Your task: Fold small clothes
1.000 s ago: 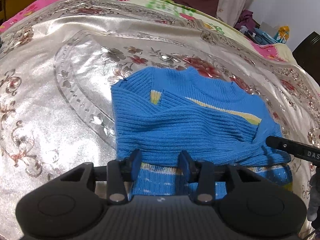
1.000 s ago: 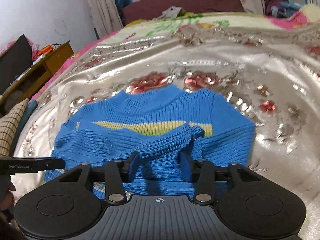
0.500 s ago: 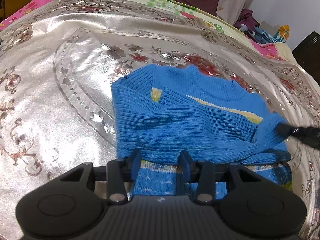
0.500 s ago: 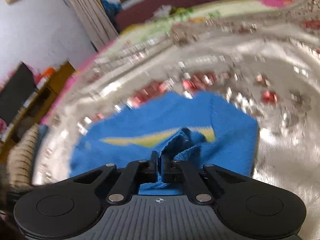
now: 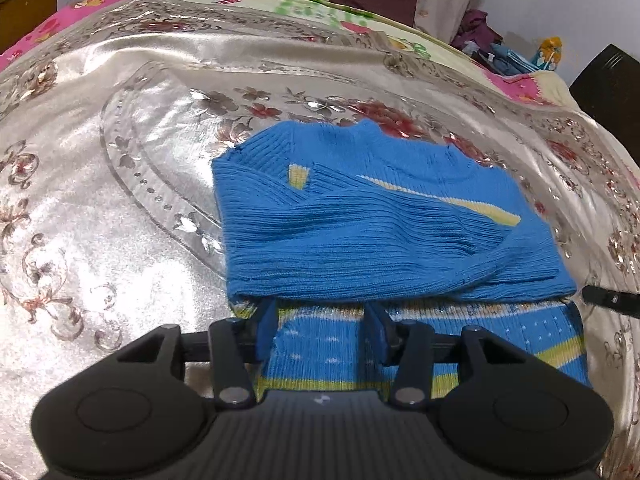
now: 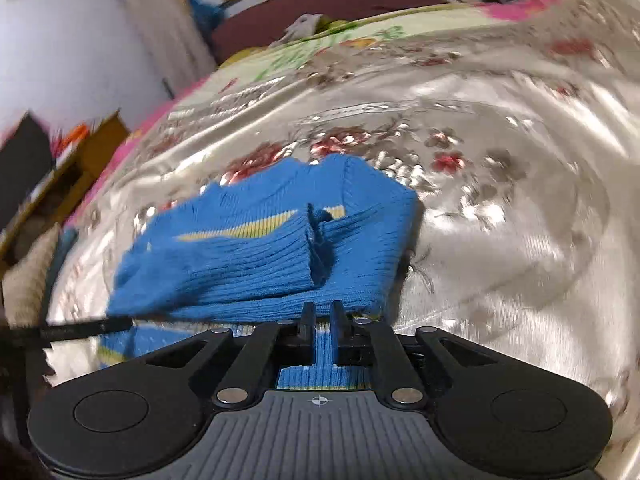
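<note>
A small blue knit sweater [image 5: 380, 232] with yellow stripes lies on a shiny silver floral bedspread [image 5: 120, 184]. Both sleeves are folded across its chest; the patterned hem lies nearest me. My left gripper [image 5: 322, 320] is open, its fingers just above the hem below the folded sleeve. My right gripper [image 6: 322, 316] has its jaws nearly together, at the near edge of the sweater [image 6: 256, 252], over the hem; no cloth shows clearly between them. The right gripper's finger [image 5: 612, 302] pokes in at the right in the left wrist view.
The bedspread covers a bed with a pink and cream floral sheet [image 5: 320, 8] behind. A wooden cabinet [image 6: 76, 160] stands at the left. A pile of clothes and bags [image 5: 508, 52] lies at the far right. A dark chair back [image 5: 608, 84] is at the right edge.
My right gripper closed from wide open to nearly shut, then drew back and right to the sweater's near edge. The right sleeve cuff now lies flat. My left gripper stayed open and still.
</note>
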